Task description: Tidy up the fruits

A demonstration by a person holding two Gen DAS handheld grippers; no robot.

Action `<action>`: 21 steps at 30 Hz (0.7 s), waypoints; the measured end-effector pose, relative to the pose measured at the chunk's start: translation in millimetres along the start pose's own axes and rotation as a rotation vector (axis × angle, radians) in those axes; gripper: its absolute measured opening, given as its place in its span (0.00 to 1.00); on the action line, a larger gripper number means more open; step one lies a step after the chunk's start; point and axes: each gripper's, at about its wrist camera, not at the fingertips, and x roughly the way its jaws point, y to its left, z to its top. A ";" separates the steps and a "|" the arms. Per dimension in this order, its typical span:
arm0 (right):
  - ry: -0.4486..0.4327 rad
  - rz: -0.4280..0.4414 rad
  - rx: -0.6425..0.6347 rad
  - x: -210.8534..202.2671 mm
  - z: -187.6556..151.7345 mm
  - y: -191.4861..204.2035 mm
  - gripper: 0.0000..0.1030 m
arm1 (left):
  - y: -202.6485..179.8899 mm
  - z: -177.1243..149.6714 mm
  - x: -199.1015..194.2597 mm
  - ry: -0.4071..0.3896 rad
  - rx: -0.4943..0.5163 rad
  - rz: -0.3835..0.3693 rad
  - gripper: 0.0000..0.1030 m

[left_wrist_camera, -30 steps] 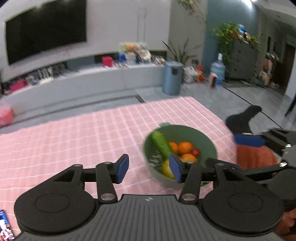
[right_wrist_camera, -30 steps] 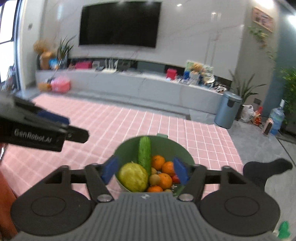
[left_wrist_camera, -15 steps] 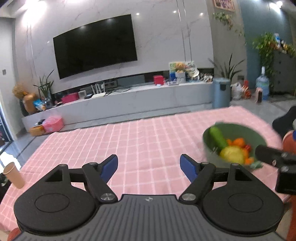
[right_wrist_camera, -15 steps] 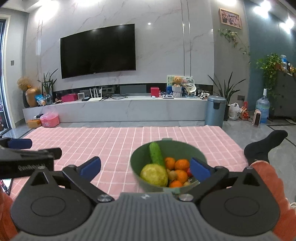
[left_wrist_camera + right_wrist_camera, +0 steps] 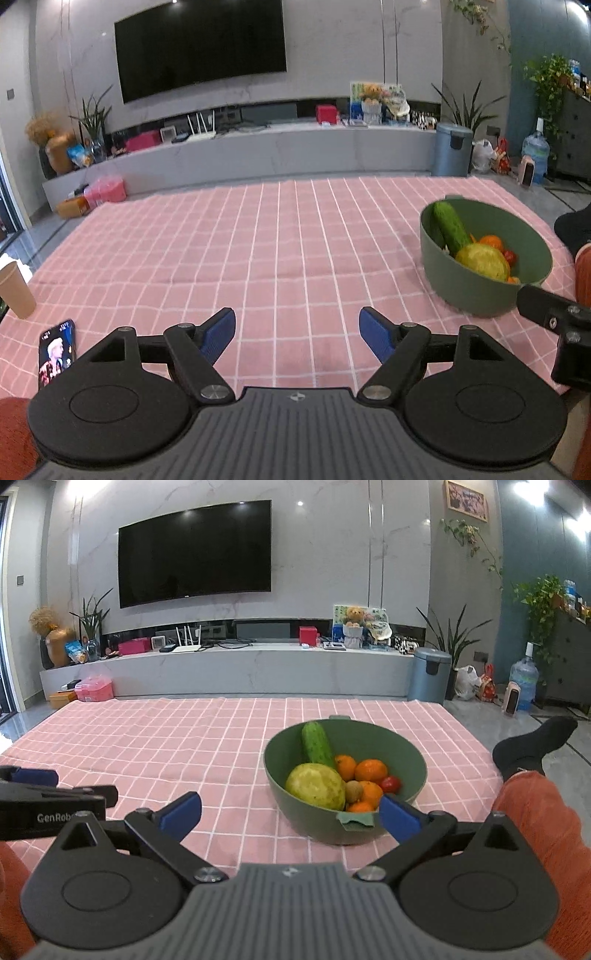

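- Left gripper (image 5: 297, 334): fingers wide apart, nothing between, over bare cloth (image 5: 258, 258).
- Right gripper (image 5: 290, 814): fingers wide apart, empty, just short of the bowl (image 5: 295, 808).
- Bowl holds cucumber (image 5: 316, 746), pomelo (image 5: 315, 785), oranges (image 5: 371, 770), kiwi, tomato.
- Risk: round fruit is heaped; a pinch off-centre may squirt it out or tip the bowl on the loose cloth.
- Phone (image 5: 57, 352) and cup (image 5: 14, 290) at the left edge.
- Living room: TV, low console, plants.

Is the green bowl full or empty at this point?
Full. The green bowl holds a cucumber leaning on its wall, a large yellow-green fruit, several oranges and a small red fruit.
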 end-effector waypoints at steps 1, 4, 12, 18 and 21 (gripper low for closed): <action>0.003 -0.002 0.002 0.9 -0.3 -0.7 0.95 | 0.3 -2.4 0.2 0.006 0.002 -0.002 0.87; 0.001 -0.005 0.002 2.0 -2.2 -1.0 0.95 | -0.2 -4.3 0.5 0.012 0.009 0.000 0.87; -0.010 0.004 -0.004 0.8 -3.4 0.6 0.95 | 1.0 -4.4 -2.6 0.010 0.014 0.009 0.87; -0.011 0.007 -0.003 0.5 -4.2 -0.1 0.95 | 2.9 -3.2 -2.5 0.009 0.015 0.009 0.87; -0.011 0.007 -0.003 0.0 -4.0 0.0 0.95 | 3.9 -1.7 -3.2 0.006 0.017 0.011 0.87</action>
